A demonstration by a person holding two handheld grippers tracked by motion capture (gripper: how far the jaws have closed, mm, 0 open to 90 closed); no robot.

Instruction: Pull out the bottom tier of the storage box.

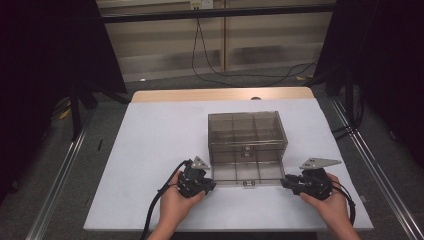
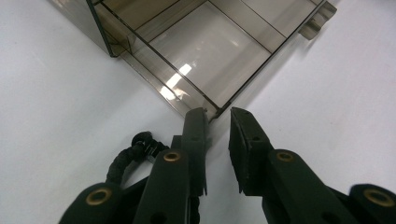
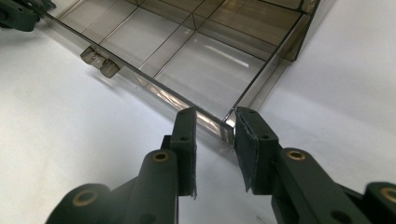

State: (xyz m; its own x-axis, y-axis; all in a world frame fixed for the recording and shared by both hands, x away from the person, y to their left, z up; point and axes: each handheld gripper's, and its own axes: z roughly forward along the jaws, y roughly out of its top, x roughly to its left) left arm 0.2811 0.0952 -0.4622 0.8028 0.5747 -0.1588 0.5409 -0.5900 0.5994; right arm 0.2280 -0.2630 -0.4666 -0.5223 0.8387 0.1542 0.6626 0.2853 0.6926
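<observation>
We hold left tool (image 1: 212, 186) in left hand (image 1: 176, 202), right tool (image 1: 285, 183) in right hand (image 1: 326, 202). Forearms enter from bottom edge, angled inward. Both tools low near table, tips pointing toward each other. Each tool's jaws narrowly parted, a drawer corner at their tips; contact unclear.

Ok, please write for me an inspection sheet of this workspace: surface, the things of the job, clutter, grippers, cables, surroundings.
Surface: white mat on a wooden table.
Job's things: smoky clear drawer box; its bottom drawer is pulled out, its compartments look empty.
Clutter: nothing seen.
Grippers: left gripper at the drawer's front left corner, right gripper at its front right corner; each corner sits between the jaws, pad contact unclear.
Cables: black cable trails from the left gripper; more cables on the floor.
Surroundings: dark curtains, metal rails.
</observation>
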